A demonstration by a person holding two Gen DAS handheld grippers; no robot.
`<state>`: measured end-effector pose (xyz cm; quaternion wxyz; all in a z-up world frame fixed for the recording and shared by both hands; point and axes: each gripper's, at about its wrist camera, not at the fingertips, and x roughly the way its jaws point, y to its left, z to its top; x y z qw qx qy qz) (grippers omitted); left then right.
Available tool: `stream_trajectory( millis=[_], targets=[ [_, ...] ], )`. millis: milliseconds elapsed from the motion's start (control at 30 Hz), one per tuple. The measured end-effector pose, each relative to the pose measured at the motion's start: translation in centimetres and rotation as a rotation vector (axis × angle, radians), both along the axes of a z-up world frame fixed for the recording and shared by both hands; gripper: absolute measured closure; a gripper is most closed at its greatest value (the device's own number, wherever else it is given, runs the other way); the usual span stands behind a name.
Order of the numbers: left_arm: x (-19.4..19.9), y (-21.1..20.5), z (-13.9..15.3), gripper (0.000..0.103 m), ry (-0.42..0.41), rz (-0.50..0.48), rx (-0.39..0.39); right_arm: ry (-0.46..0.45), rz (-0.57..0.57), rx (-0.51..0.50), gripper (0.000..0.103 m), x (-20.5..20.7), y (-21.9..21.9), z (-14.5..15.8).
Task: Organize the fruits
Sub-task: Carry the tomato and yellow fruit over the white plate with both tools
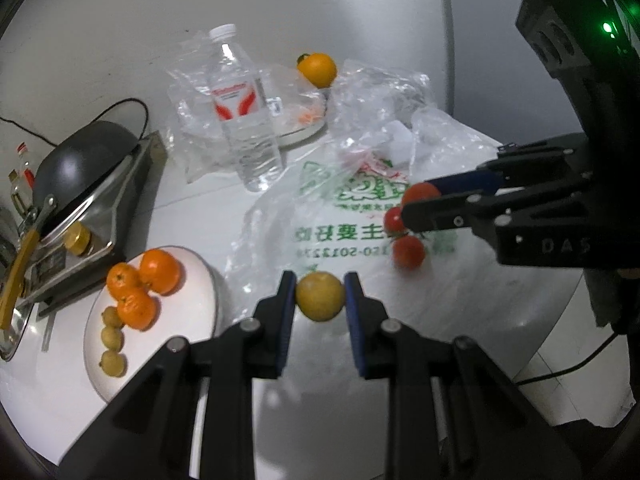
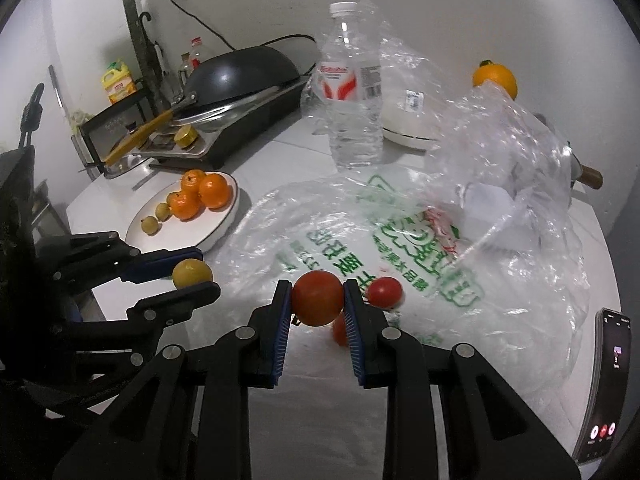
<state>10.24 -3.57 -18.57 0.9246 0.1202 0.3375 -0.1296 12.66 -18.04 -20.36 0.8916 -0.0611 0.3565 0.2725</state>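
Observation:
My left gripper (image 1: 320, 294) is shut on a yellow-green round fruit (image 1: 320, 297), held above the white table; from the right wrist view that fruit (image 2: 191, 273) shows between the left gripper (image 2: 191, 274) fingers. My right gripper (image 2: 317, 300) is shut on a red tomato (image 2: 317, 298), seen also as the tomato (image 1: 419, 193) at the right gripper (image 1: 418, 202) in the left view. Two more tomatoes (image 1: 408, 251) lie on the printed plastic bag (image 1: 352, 216). A white plate (image 1: 188, 304) holds three oranges (image 1: 160, 271) and small yellow fruits (image 1: 113, 363).
A water bottle (image 1: 244, 108) stands behind the bags, with a second plate (image 1: 304, 130) and a lone orange (image 1: 317, 69) further back. A black wok on a stove (image 1: 84, 184) sits left. Crumpled clear bags (image 2: 508, 152) lie right; a phone (image 2: 606, 388) lies at the table's right edge.

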Motion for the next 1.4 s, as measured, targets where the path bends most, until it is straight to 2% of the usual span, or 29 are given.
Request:
stream_trajectory(
  millis=[700, 1167, 1400],
  targets=[
    [-1.8, 8.2, -0.9, 0.078, -0.010, 0.125, 0.005, -0.011, 0.098, -0.039, 0.075, -0.8, 7.6, 0.8],
    [-1.2, 14.3, -2.8, 0.078, -0.003, 0.243, 0.028, 0.003, 0.161, -0.068, 0.075, -0.3, 12.7, 0.5],
    [-0.6, 15.8, -3.6, 0.078, 0.008, 0.266, 0.053, 0.013, 0.189, -0.082, 0.075, 0.3, 14.9, 0.0]
  ],
)
